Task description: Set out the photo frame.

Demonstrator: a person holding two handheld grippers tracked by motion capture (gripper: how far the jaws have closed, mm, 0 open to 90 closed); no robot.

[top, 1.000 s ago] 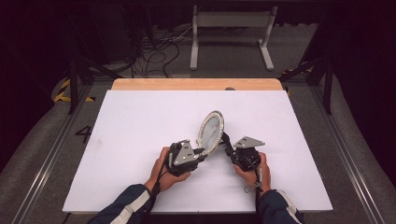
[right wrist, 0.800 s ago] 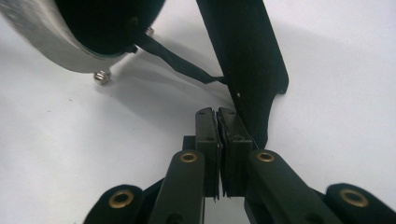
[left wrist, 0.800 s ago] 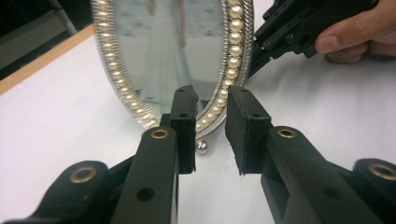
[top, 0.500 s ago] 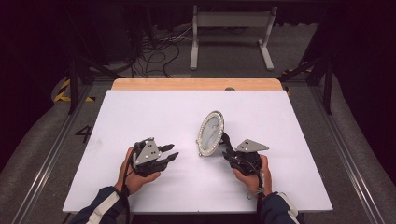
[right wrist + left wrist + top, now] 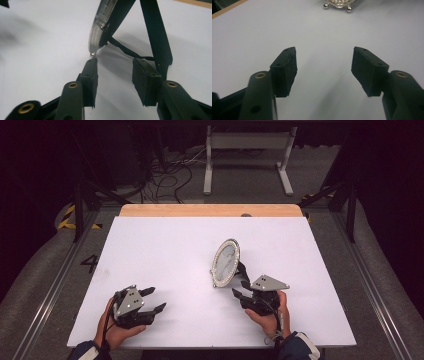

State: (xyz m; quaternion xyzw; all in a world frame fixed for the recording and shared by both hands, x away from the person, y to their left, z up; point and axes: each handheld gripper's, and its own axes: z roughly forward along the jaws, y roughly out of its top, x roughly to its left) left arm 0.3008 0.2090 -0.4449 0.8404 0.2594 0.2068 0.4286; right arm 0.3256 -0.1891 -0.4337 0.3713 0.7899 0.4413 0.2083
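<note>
On the white table (image 5: 160, 245) — standing oval frame (image 5: 225, 262), right hand-held gripper (image 5: 243, 290) perhaps just clear.

High view overhead; gripper views low, sharing the mirror (image 5: 225, 262).

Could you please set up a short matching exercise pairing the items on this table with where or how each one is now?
Things:
1. frame
2. left gripper
3. right gripper
4. stand

States:
A. black prop behind the oval
B. open, far from the oval, near the table's front left
C. standing upright, pearl-rimmed
D. open, just behind the oval's prop

Pairs: 1-C, 2-B, 3-D, 4-A
</note>
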